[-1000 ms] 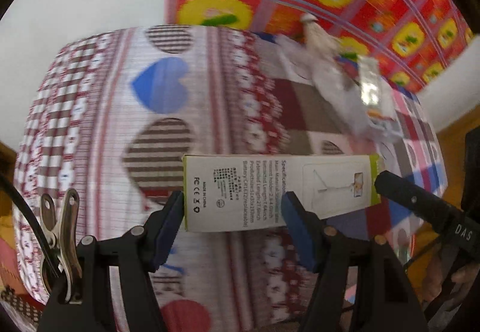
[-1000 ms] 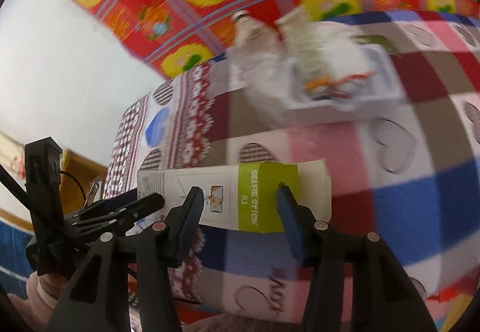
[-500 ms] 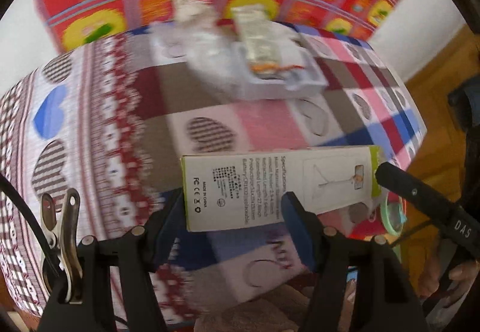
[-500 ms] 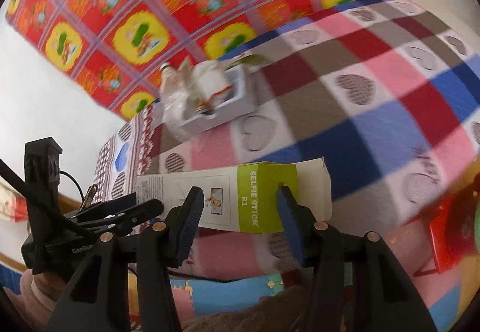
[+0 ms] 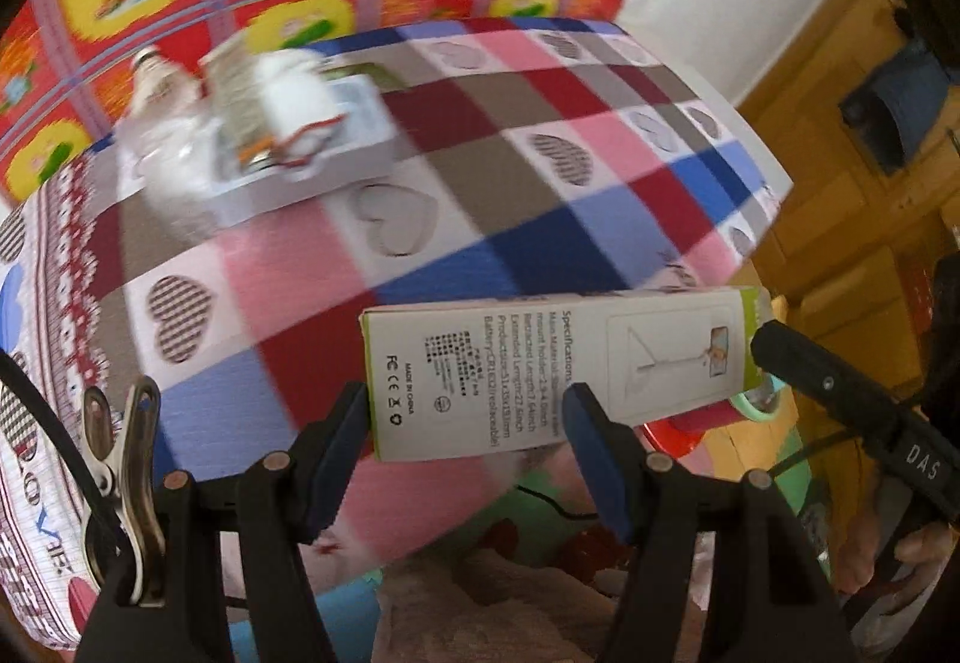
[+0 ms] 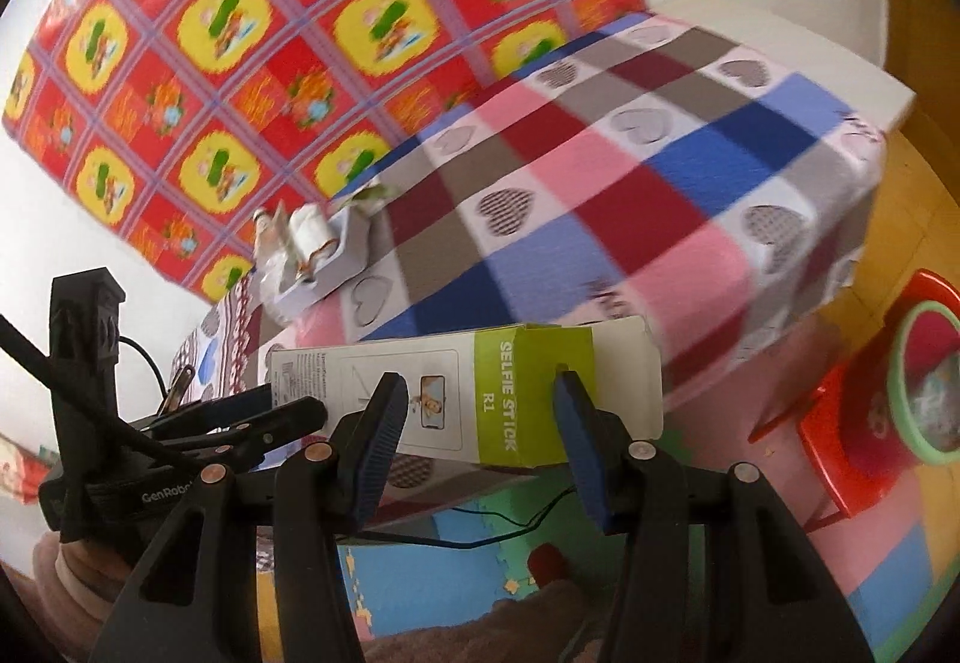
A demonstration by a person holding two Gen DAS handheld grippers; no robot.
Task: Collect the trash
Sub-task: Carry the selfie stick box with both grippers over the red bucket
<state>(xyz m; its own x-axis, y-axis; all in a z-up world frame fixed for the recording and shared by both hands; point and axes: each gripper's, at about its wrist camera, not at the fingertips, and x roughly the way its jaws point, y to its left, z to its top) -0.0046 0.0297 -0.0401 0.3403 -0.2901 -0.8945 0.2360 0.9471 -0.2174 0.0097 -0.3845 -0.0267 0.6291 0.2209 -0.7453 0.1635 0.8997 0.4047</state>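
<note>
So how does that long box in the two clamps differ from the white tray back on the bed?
The selfie stick box is held off the bed between both grippers; the white tray rests on the patchwork bedspread. The box is long, closed along its sides, printed with a green band; the tray is open-topped, with rubbish in it.

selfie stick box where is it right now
The selfie stick box is held in the air between both tools, left tool at its plain end, right tool at its green end, in front of the patchwork bed.
</note>
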